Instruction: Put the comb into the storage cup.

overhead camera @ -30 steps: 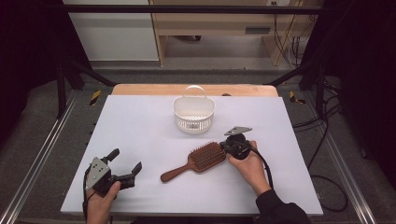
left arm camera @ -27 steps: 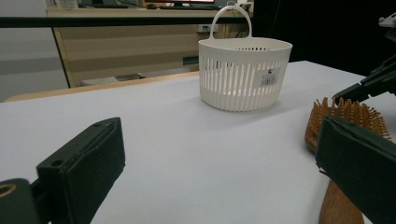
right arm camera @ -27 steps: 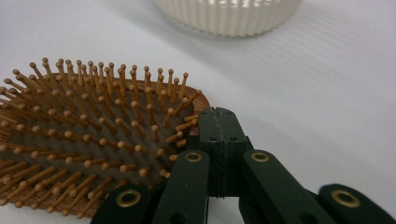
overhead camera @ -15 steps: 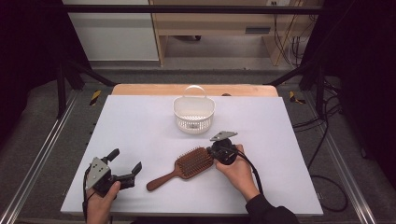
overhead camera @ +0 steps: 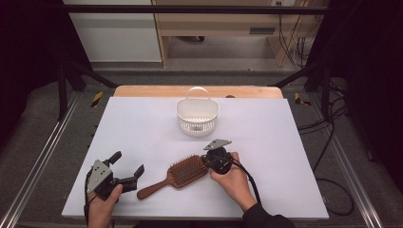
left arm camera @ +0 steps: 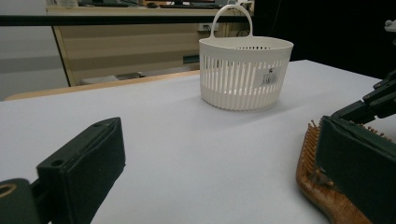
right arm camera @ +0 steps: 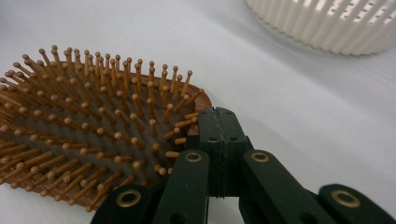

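**Here: shut right gripper at the head of the hairbrush**

Plainly, the right gripper (overhead camera: 209, 164) sits at the far end of the wooden hairbrush (overhead camera: 183, 172), its fingers (right arm camera: 219, 135) pressed flat together with nothing between them. In the right gripper view the closed tips rest against the rim of the brush head, right at the edge of the bristles. Whether they actually press on the wood or merely stand against it I cannot tell.

The hairbrush lies bristles up on the white tabletop (overhead camera: 142, 123), near the front edge and roughly in the middle. Its handle points toward the person's left and slightly toward the front edge; its oval head points toward the right gripper. The right hand (overhead camera: 233, 178) wraps the gripper body from behind, with a dark sleeve and a black cable trailing back toward the front edge.

The left gripper (overhead camera: 127, 167) is held in the left hand (overhead camera: 102, 204) at the front left of the tabletop, just beside the end of the brush handle but not touching it. Its fingers (left arm camera: 88, 158) are spread wide, and nothing is between them. In the left gripper view one finger partly covers the brush head.

A white slotted basket (overhead camera: 197, 116) with an upright handle stands farther back near the middle, well apart from the brush and both grippers.
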A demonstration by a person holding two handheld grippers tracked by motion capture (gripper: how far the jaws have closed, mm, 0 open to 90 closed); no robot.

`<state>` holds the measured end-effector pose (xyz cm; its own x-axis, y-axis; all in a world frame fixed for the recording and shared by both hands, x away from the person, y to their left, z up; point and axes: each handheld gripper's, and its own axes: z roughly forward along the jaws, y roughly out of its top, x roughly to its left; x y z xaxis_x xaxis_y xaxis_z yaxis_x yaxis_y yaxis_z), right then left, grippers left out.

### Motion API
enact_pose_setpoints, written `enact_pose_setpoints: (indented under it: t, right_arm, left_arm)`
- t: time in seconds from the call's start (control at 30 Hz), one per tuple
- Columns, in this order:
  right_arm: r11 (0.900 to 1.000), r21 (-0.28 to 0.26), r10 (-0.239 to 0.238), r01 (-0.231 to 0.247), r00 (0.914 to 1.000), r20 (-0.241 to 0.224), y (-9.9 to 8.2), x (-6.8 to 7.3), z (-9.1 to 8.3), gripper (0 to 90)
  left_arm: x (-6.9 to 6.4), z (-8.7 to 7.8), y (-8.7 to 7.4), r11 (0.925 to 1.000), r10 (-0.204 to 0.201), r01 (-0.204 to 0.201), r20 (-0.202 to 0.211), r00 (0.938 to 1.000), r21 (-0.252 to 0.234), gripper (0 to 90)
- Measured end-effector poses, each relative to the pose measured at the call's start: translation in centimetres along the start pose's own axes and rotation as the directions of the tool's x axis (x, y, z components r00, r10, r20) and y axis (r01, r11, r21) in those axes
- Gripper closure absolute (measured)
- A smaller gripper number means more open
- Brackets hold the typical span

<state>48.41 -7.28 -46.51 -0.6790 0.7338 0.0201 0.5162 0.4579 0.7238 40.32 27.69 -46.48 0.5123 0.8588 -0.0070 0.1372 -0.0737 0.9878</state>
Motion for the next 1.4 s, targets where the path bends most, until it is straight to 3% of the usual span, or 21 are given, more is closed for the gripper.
enact_pose_setpoints:
  t: [0.2,0.43,0.6,0.63,0.7,0.73,0.8,0.83,0.9,0.97,1.0,1.07,1.1,1.13,1.17,1.2,1.23,1.27,1.3,1.33,1.4]
  right_arm:
    - [0.9999,-0.012,-0.002,0.002,0.9999,-0.014,0.1,0.8,0.2,90.0]
    - [0.9984,-0.055,0.013,-0.013,0.9999,0.007,-0.6,0.0,-0.4,90.0]
    - [0.9900,-0.124,0.072,-0.067,0.9968,0.036,-2.2,-1.5,-2.3,90.0]
    - [0.9858,-0.154,0.077,-0.067,0.9955,0.055,-3.0,-1.9,-3.5,90.0]
    - [0.9835,-0.169,0.077,-0.064,0.9945,0.071,-3.4,-2.2,-4.1,90.0]
    - [0.9768,-0.200,0.096,-0.077,0.9917,0.086,-4.3,-2.9,-5.3,89.9]
    - [0.9736,-0.213,0.104,-0.082,0.9901,0.095,-4.7,-3.3,-5.9,87.7]
    - [0.9690,-0.234,0.111,-0.079,0.9857,0.127,-5.7,-4.1,-6.9,83.0]
    - [0.9660,-0.245,0.120,-0.084,0.9837,0.134,-6.1,-4.5,-7.4,81.2]
    - [0.9629,-0.259,0.121,-0.077,0.9800,0.158,-7.0,-5.2,-8.3,74.2]
    - [0.9583,-0.279,0.116,-0.064,0.9773,0.177,-7.6,-5.8,-9.1,65.7]
    - [0.9528,-0.298,0.119,-0.060,0.9754,0.185,-7.9,-6.1,-9.6,62.2]
    - [0.9346,-0.347,0.146,-0.077,0.9734,0.177,-8.5,-6.6,-10.5,50.2]
    - [0.9346,-0.347,0.146,-0.077,0.9734,0.177,-8.5,-6.6,-10.5,50.2]
    - [0.9239,-0.372,0.162,-0.087,0.9716,0.173,-8.7,-6.8,-10.8,44.0]
    - [0.9056,-0.410,0.193,-0.109,0.9664,0.170,-9.0,-7.1,-11.4,34.0]
    - [0.9056,-0.410,0.193,-0.109,0.9664,0.170,-9.0,-7.1,-11.4,34.0]
    - [0.8963,-0.434,0.191,-0.091,0.9623,0.193,-9.3,-7.3,-11.7,28.4]
    - [0.8927,-0.443,0.190,-0.083,0.9604,0.204,-9.4,-7.4,-11.8,24.1]
    - [0.8927,-0.443,0.190,-0.083,0.9604,0.204,-9.4,-7.4,-11.8,24.1]
    - [0.8909,-0.448,0.190,-0.074,0.9566,0.220,-9.4,-7.4,-11.7,17.8]
  left_arm:
    - [0.0,0.0,0.0,1.0000,0.000,0.000,0.001,1.0000,0.000,1.7]
    - [0.0,0.0,0.0,1.0000,-0.004,0.004,-0.001,1.0000,0.001,1.8]
    - [0.2,0.1,-0.1,0.9999,-0.014,0.014,0.001,0.9999,0.005,1.8]
    - [0.2,0.1,-0.1,0.9999,-0.015,0.015,0.001,0.9999,0.008,1.8]
    - [0.2,0.2,-0.1,0.9999,-0.011,0.011,0.002,0.9999,0.011,1.8]
    - [0.2,0.2,-0.1,0.9999,-0.010,0.010,0.002,0.9999,0.013,1.8]
    - [0.0,0.2,-0.1,0.9998,0.004,-0.004,0.002,1.0000,0.019,1.8]
    - [-0.1,0.1,0.0,0.9995,0.014,-0.014,-0.002,0.9999,0.027,1.8]
    - [-0.2,0.0,0.0,0.9994,0.017,-0.017,-0.005,0.9998,0.029,1.8]
    - [-0.3,-0.1,0.1,0.9990,0.028,-0.027,-0.011,0.9996,0.035,1.8]
    - [-0.4,-0.1,0.1,0.9986,0.035,-0.034,-0.013,0.9993,0.041,1.7]
    - [-0.6,-0.2,0.1,0.9973,0.045,-0.045,-0.010,0.9989,0.059,1.8]
    - [-0.7,-0.2,0.1,0.9966,0.042,-0.041,-0.005,0.9991,0.072,1.8]
    - [-0.9,-0.2,0.2,0.9952,0.036,-0.035,-0.003,0.9994,0.092,1.8]
    - [-1.1,-0.2,0.2,0.9947,0.012,-0.012,0.002,0.9999,0.102,1.8]
    - [-1.3,-0.2,0.3,0.9940,0.002,-0.003,0.012,0.9999,0.109,2.2]
    - [-1.6,-0.2,0.4,0.9928,0.000,-0.002,0.020,0.9998,0.120,2.2]
    - [-2.0,-0.2,0.6,0.9910,0.007,-0.009,0.017,0.9998,0.134,2.5]
    - [-2.7,-0.2,1.0,0.9840,0.042,-0.046,0.023,0.9988,0.172,2.6]
    - [-2.7,-0.2,1.0,0.9840,0.042,-0.046,0.023,0.9988,0.172,2.6]
    - [-3.5,-0.2,1.3,0.9666,0.067,-0.071,0.022,0.9975,0.246,2.6]
